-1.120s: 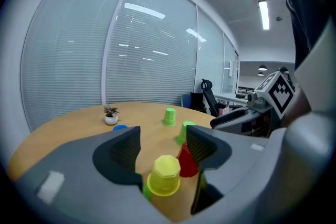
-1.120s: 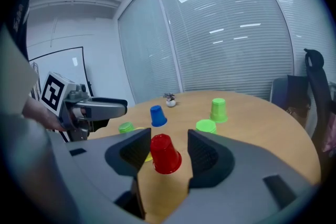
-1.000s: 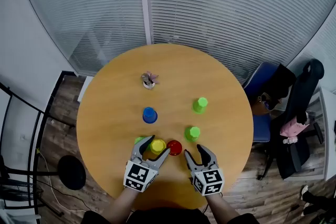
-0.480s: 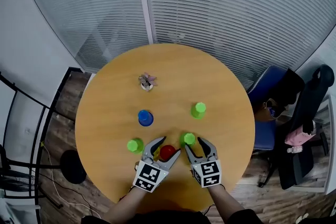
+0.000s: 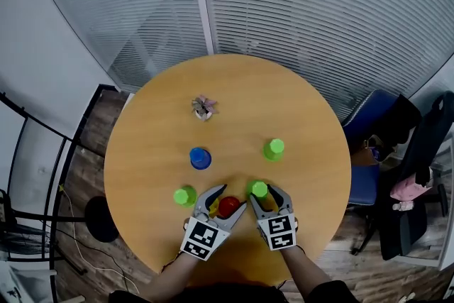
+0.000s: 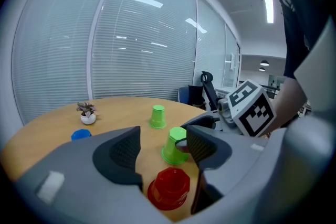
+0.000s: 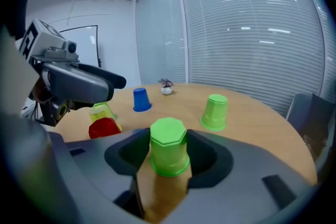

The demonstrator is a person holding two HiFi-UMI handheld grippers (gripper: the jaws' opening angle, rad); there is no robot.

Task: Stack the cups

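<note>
both grippers have come forward over the table (image 5: pixel 298 110) since a second ago. then my left gripper (image 6: pixel 163 147) stood around the yellow cup; now the red cup (image 6: pixel 169 189) stands between its jaws, deep near their root. these jaws are wide apart and their pads do not press on the cup, so this gripper holds nothing.

my right gripper (image 7: pixel 168 159), empty before, now has a green cup (image 7: pixel 168 139) between its jaws. the jaws have just been opening wider and stand far apart. the cup stands upside down on the table, its sides very close to both pads, and i do not see a grip on it.

the right gripper view shows the yellow cup (image 7: pixel 101 111) just beside the red one, under my left gripper; the left gripper view does not show it. the head view alone shows a second green cup (image 5: pixel 185 196) just to the left of my left gripper. a third green cup (image 5: pixel 274 148) stands ahead of my right gripper, the blue cup (image 5: pixel 201 157) ahead of my left one, and a small plant (image 5: pixel 204 108) farther ahead.

the marker cubes (image 5: pixel 199 238) on the grippers carry black and white square patterns.
</note>
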